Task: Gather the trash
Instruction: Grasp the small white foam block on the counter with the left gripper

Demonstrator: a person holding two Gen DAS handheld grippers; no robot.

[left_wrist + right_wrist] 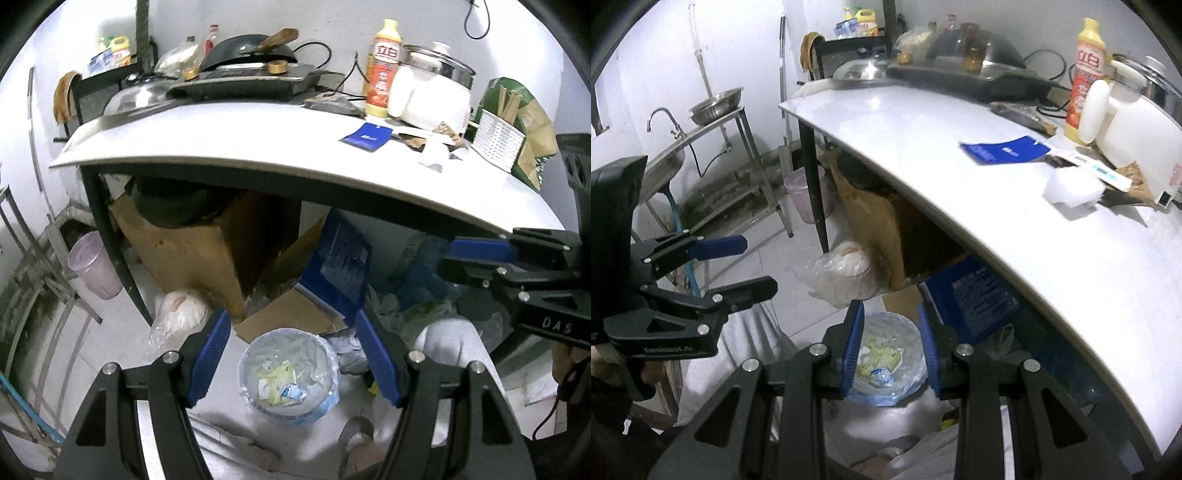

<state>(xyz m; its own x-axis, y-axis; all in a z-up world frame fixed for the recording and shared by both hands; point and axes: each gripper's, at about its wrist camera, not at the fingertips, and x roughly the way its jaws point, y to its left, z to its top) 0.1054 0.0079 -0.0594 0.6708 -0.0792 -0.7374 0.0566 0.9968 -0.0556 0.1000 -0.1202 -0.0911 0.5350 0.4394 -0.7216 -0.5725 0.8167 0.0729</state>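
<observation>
both grippers hang above a small bin (290,373) lined with a pale blue bag, standing on the floor just in front of the white table (258,147); crumpled wrappers lie inside it. the left gripper (291,354) is spread wide with nothing between its blue pads, and the right gripper (890,354) is likewise parted and holding nothing. a white tissue wad (1073,190) and a blue card (1004,149) lie on the tabletop.

left gripper (293,356): jaws wide apart, nothing between the blue pads (208,356), pointing down and forward
right gripper (891,356): jaws parted, narrower gap than left, nothing held, also angled down
relative pose: side by side, apart, each visible in the other's wrist view
</observation>
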